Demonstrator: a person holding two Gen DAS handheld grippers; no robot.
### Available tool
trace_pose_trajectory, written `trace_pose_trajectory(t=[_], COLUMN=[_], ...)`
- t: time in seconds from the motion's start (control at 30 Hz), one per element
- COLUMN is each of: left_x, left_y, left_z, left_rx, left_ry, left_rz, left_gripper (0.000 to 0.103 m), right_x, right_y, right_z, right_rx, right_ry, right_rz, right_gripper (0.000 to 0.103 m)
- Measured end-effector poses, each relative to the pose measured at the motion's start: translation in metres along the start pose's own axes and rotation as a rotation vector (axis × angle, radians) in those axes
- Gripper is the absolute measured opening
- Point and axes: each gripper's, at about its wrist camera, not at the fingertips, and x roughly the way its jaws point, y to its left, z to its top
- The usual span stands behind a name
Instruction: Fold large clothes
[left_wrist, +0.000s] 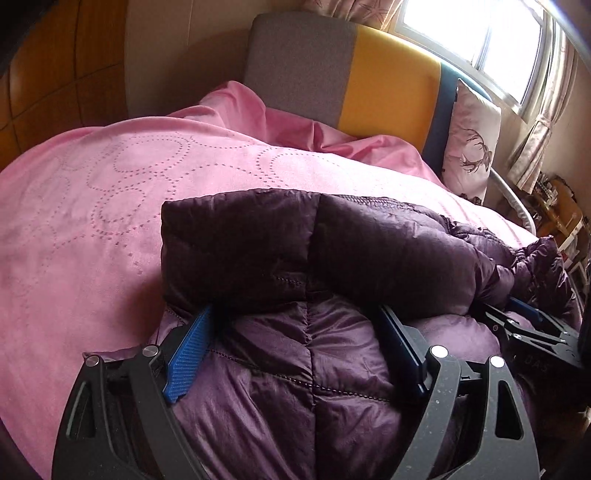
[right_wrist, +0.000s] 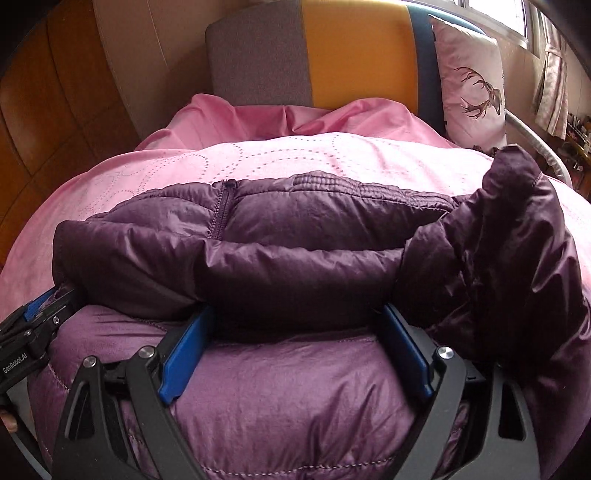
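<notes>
A dark purple quilted down jacket lies on the pink bed, one layer folded over another. My left gripper is open, its blue pads spread wide with fingertips tucked under the edge of the folded upper layer. My right gripper is open too, its blue pads also under the edge of the fold of the jacket. A sleeve stands bunched up at the right. Each gripper shows in the other's view, the right one at the right and the left one at the left.
A pink bedspread covers the bed. A grey, yellow and blue headboard stands behind. A deer-print pillow leans at the right under a bright window. Wooden panelling is at the left, cluttered shelves at the far right.
</notes>
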Motion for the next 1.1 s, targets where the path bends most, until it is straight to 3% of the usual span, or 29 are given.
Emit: trace_pose_trajectory(t=[0.1, 0.3, 0.53, 0.63, 0.7, 0.87, 1.1], left_x=[-0.009, -0.052, -0.084, -0.081, -0.071, -0.074, -0.126], left_y=[-0.003, -0.006, -0.004, 0.004, 0.007, 0.01, 0.024], left_z=[-0.002, -0.017, -0.048, -0.058, -0.063, -0.062, -0.081], left_rx=[0.012, 0.02, 0.063, 0.05, 0.049, 0.026, -0.005], left_ry=[-0.003, -0.063, -0.085, -0.072, -0.049, -0.027, -0.068], left_rz=[0.025, 0.04, 0.06, 0.06, 0.038, 0.039, 0.062], left_gripper=[0.085, 0.09, 0.091, 0.093, 0.096, 0.097, 0.097], right_x=[-0.009, -0.065, -0.117, -0.117, -0.102, -0.091, -0.15], right_y=[0.004, 0.005, -0.032, -0.054, -0.067, -0.068, -0.081], right_z=[0.0, -0.013, -0.049, -0.066, -0.073, -0.07, -0.084], right_rx=[-0.014, -0.025, 0.028, 0.08, 0.109, 0.119, 0.194], right_ry=[0.003, -0.072, -0.094, -0.057, 0.002, 0.025, -0.091], right_rz=[-0.036, -0.086, -0.089, -0.103, -0.068, -0.075, -0.057], right_gripper=[0.089, 0.094, 0.095, 0.095, 0.095, 0.096, 0.101])
